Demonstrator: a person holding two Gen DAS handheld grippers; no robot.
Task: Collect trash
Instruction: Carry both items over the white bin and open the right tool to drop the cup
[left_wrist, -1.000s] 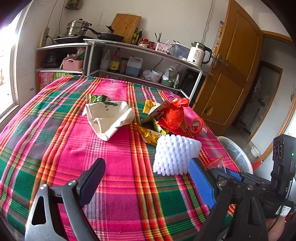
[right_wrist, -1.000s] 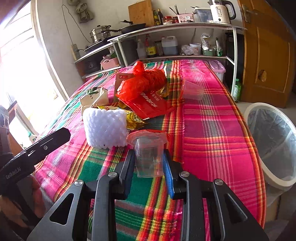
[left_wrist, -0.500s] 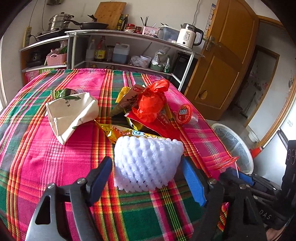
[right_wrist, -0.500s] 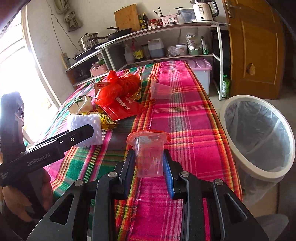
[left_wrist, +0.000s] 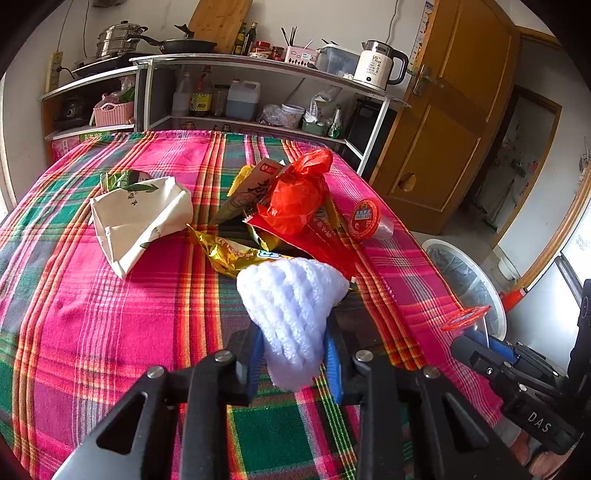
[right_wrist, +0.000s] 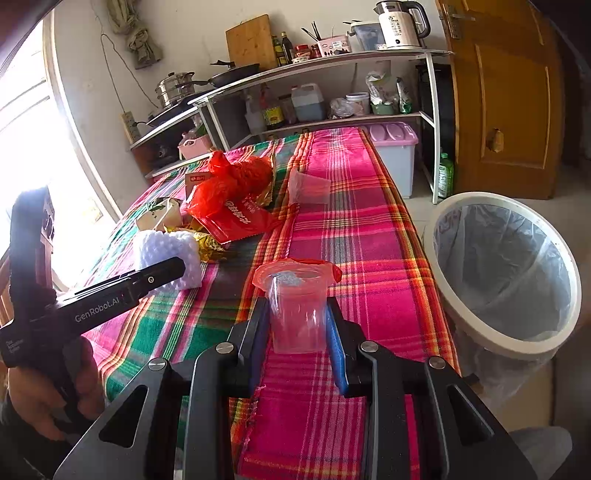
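Observation:
My left gripper (left_wrist: 293, 354) is shut on a white foam net sleeve (left_wrist: 291, 306), squeezed between the blue pads at the near side of the table. My right gripper (right_wrist: 297, 332) is shut on a clear plastic cup with a red lid film (right_wrist: 297, 306), held above the table's right part, left of the white lined trash bin (right_wrist: 502, 273). A pile of trash lies mid-table: a red plastic bag (left_wrist: 297, 192), a gold wrapper (left_wrist: 229, 254), a white paper bag (left_wrist: 138, 218), a red-lidded cup on its side (left_wrist: 367, 219).
The table has a pink and green plaid cloth (left_wrist: 110, 314). The bin also shows in the left wrist view (left_wrist: 461, 280) on the floor to the right. Shelves with bottles and pots (left_wrist: 229, 99) stand behind the table. A wooden door (left_wrist: 450, 122) is at the right.
My left gripper moved forward around the foam sleeve and closed on it. My right gripper carried the cup to the right, nearer the bin.

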